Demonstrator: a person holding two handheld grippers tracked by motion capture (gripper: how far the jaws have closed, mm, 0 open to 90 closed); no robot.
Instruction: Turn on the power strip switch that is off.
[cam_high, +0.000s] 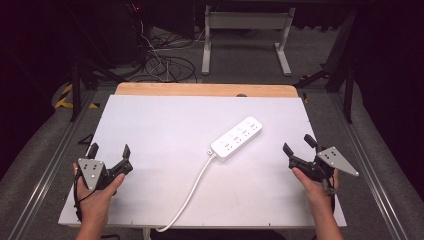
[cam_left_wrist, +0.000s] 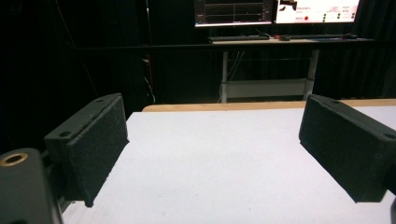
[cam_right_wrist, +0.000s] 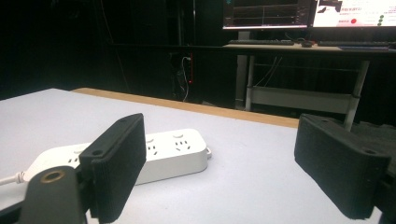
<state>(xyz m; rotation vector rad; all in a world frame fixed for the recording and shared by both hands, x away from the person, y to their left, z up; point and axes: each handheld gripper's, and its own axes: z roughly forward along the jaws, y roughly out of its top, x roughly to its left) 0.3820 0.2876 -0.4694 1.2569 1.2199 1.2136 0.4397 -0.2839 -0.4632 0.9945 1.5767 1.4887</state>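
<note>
A white power strip (cam_high: 237, 137) lies at an angle right of the table's middle, its white cable (cam_high: 187, 197) running off the front edge. My left gripper (cam_high: 110, 150) rests near the front left corner, open, nothing between its black pads (cam_left_wrist: 95, 144). My right gripper (cam_high: 297, 145) sits at the right edge, open too, a short way right of the strip. In the right gripper view the power strip (cam_right_wrist: 159, 156) lies just beyond the left pad (cam_right_wrist: 119, 163), partly hidden by it.
The white table top (cam_high: 165, 125) has a wooden strip (cam_high: 205, 90) along its far edge. Beyond it stand a desk frame (cam_high: 245, 35) and floor cables (cam_high: 165, 60). Monitors (cam_left_wrist: 275, 9) glow on a desk at the back.
</note>
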